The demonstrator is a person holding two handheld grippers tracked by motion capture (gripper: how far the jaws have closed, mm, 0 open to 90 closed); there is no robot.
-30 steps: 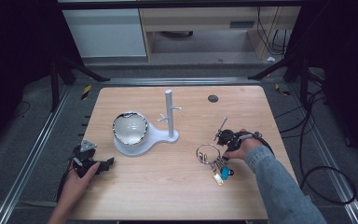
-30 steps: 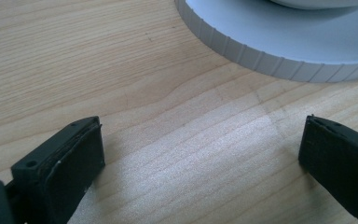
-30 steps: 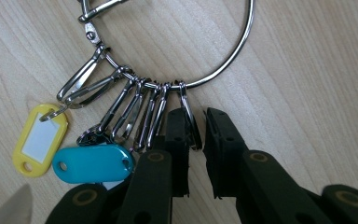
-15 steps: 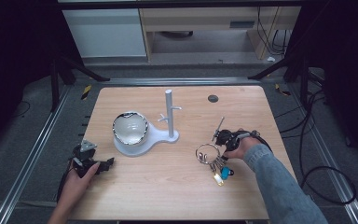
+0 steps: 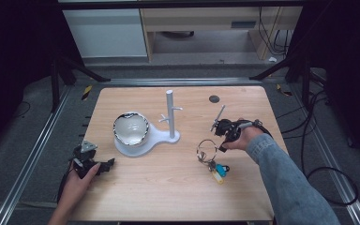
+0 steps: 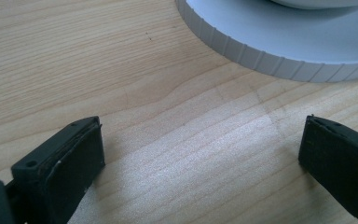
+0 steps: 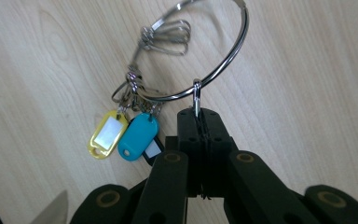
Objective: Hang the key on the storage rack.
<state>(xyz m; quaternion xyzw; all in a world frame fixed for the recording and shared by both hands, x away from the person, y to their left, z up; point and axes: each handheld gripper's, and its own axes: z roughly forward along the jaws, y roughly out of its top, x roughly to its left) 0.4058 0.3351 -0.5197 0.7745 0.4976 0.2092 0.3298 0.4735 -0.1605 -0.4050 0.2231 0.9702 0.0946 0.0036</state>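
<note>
Barely shifting since the earlier frame, the right gripper (image 7: 199, 116) is clamping a small clip on the thin steel key ring (image 7: 223, 70), which is lying on the wooden table (image 5: 168, 183) right of the white hook stand (image 5: 170, 115). Lifting slowly should be keeping the glossy yellow and blue tags (image 7: 137, 136) from swinging. The left gripper (image 6: 200, 154) is resting open near the stand's ribbed base (image 6: 279, 51).

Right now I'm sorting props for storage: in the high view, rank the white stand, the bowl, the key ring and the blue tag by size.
1. White stand
2. Bowl
3. Key ring
4. Blue tag
All lie at a similar distance from the camera, so the order looks safe.
</note>
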